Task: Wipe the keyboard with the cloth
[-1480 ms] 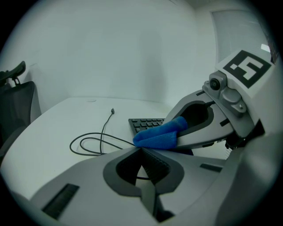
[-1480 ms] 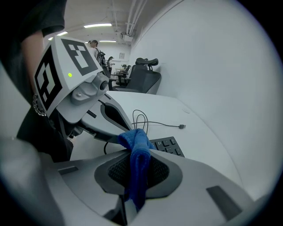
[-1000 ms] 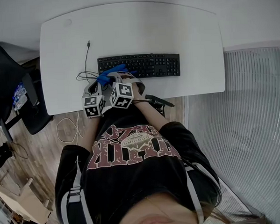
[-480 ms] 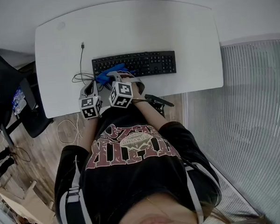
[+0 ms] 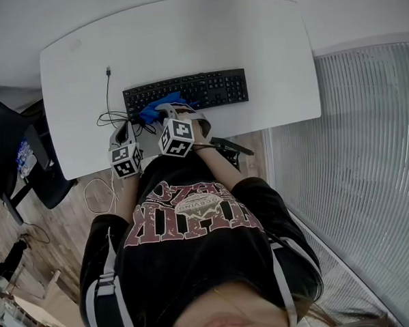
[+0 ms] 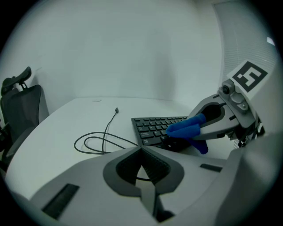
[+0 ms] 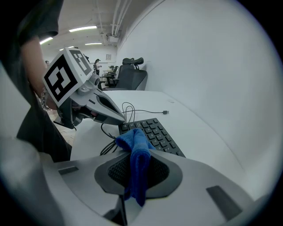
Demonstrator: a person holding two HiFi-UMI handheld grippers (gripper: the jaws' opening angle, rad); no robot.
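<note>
A black keyboard [image 5: 194,90] lies across the middle of the white table [image 5: 253,40]. My right gripper [image 5: 163,111] is shut on a folded blue cloth [image 5: 158,106], which rests on the keyboard's left end near its front edge. In the right gripper view the cloth [image 7: 135,150] hangs between the jaws of that gripper [image 7: 137,156], over the keyboard [image 7: 157,134]. My left gripper [image 5: 125,131] is shut and empty, just left of the keyboard over the cable. In the left gripper view, the left gripper [image 6: 141,150] points at the keyboard [image 6: 154,127], the cloth [image 6: 185,129] and the right gripper [image 6: 212,126].
The keyboard's black cable [image 5: 110,109] loops on the table left of it, plug end [image 6: 116,110] loose. A black office chair [image 5: 12,149] stands at the table's left. A ribbed panel [image 5: 354,151] runs along the right. The person's torso fills the near side.
The right gripper and cloth have slid a little to the right along the keyboard's left end. The left gripper has stayed by the cable. The head view has shifted.
</note>
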